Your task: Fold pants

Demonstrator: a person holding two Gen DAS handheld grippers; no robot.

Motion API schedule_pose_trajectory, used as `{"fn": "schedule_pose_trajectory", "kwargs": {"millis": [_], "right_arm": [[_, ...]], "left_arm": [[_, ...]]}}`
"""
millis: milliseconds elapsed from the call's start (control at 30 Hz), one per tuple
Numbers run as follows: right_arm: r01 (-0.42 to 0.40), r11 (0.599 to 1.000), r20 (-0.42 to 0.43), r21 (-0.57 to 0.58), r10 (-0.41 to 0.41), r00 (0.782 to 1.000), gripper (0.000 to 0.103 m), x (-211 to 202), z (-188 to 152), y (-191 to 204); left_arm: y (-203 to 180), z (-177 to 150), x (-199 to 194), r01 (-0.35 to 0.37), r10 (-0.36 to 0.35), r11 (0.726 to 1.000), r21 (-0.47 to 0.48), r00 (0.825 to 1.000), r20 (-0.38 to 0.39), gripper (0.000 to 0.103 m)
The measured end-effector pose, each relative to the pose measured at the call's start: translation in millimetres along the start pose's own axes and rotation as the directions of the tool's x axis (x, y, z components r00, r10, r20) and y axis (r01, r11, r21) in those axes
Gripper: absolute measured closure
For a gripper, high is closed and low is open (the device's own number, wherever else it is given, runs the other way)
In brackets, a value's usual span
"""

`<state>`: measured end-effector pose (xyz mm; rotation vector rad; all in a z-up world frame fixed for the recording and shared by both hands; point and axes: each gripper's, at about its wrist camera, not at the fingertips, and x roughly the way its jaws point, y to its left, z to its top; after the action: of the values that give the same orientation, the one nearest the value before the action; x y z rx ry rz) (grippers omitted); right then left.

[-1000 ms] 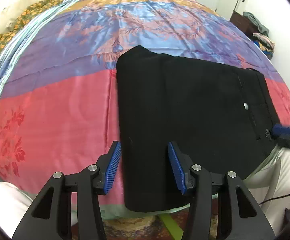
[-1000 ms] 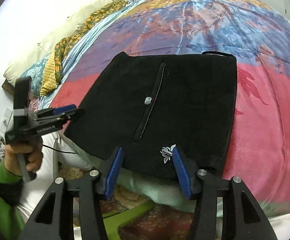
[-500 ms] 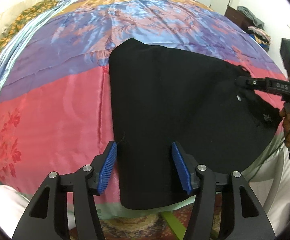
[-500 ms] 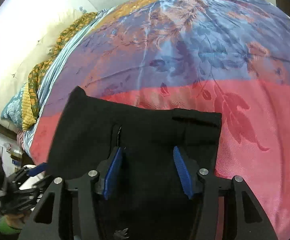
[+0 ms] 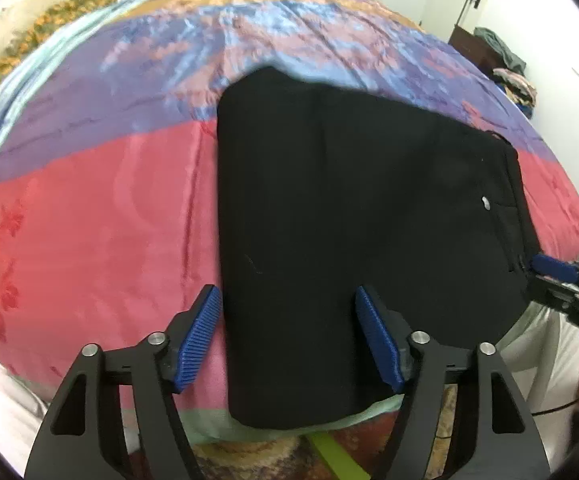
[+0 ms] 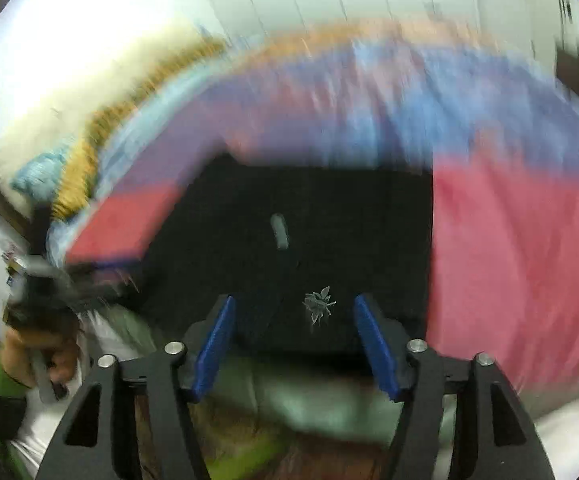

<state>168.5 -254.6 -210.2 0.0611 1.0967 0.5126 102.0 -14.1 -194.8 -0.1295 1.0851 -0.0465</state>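
The black pants [image 5: 349, 220] lie folded flat on the colourful bedspread [image 5: 89, 208], their near edge hanging over the bed's front edge. My left gripper [image 5: 289, 340] is open and empty, hovering over the pants' near left corner. My right gripper [image 6: 295, 344] is open and empty at the pants' [image 6: 309, 232] near edge, by a small grey embroidered logo [image 6: 318, 307]. Its blue fingertip also shows in the left wrist view [image 5: 555, 267] at the waistband side. The right wrist view is motion-blurred.
Pillows and a patterned blanket [image 5: 29, 36] lie at the bed's far left. A dark cabinet with piled clothes [image 5: 493, 52] stands at the far right by a door. A rug and a green strip [image 5: 333, 456] lie on the floor below the bed edge.
My right gripper has pulled back from over the pants to their near edge, still open. The raised right part of the pants now lies flat. My left gripper has barely moved.
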Motion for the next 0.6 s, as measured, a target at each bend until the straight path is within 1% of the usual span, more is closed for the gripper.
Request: {"fn": "schedule_pose_trajectory", "kwargs": {"millis": [67,133,233,300,367,433,467,500,533,600], "right_arm": [[-0.008,1.000,0.026,0.015,0.008,1.000,0.040,-1.4,4.1,-1.3],[-0.026,0.999,0.014,0.024,0.025,1.000,0.037,0.5,6.4,-2.5],[-0.019,1.000,0.023,-0.021,0.020,1.000,0.037,5.2,4.5,-0.1],[-0.001,0.999,0.022,-0.044,0.002,1.000,0.036,6.5,4.7,3.8],[0.009,0.998,0.025,-0.063,-0.008,1.000,0.033,7.6,3.2,7.3],[0.008,0.997,0.028,-0.072,-0.006,1.000,0.030,9.3,4.2,8.9],[0.004,0.997,0.029,-0.073,-0.002,1.000,0.028,9.9,4.4,8.9],[0.001,0.997,0.029,-0.073,0.001,1.000,0.028,10.7,4.2,8.3],[0.001,0.997,0.028,-0.074,0.001,1.000,0.028,11.4,4.4,8.5],[0.002,0.997,0.024,-0.076,0.000,1.000,0.027,12.4,5.3,8.8]], "left_arm": [[2.5,-1.4,0.6,-0.001,0.001,1.000,-0.012,1.000,0.010,0.028],[5.6,-3.1,2.1,0.002,-0.002,1.000,-0.022,1.000,0.013,0.023],[11.5,-5.9,4.4,0.016,-0.015,0.999,-0.051,1.000,0.020,0.017],[14.8,-7.0,3.2,0.033,-0.032,0.997,-0.068,0.999,0.021,0.017],[16.3,-6.5,-3.4,0.048,-0.045,0.996,-0.070,0.998,0.033,0.018],[19.1,-4.1,-20.8,0.065,-0.058,0.995,-0.081,0.995,0.085,0.019],[21.0,-1.1,-29.5,0.086,-0.075,0.992,-0.092,0.990,0.120,0.019],[22.9,3.8,-35.7,0.125,-0.109,0.987,-0.100,0.983,0.147,0.019],[24.8,15.4,-40.0,0.195,-0.175,0.975,-0.105,0.970,0.169,0.019],[22.9,41.8,-37.6,0.281,-0.266,0.956,-0.083,0.951,0.160,0.019]]}}
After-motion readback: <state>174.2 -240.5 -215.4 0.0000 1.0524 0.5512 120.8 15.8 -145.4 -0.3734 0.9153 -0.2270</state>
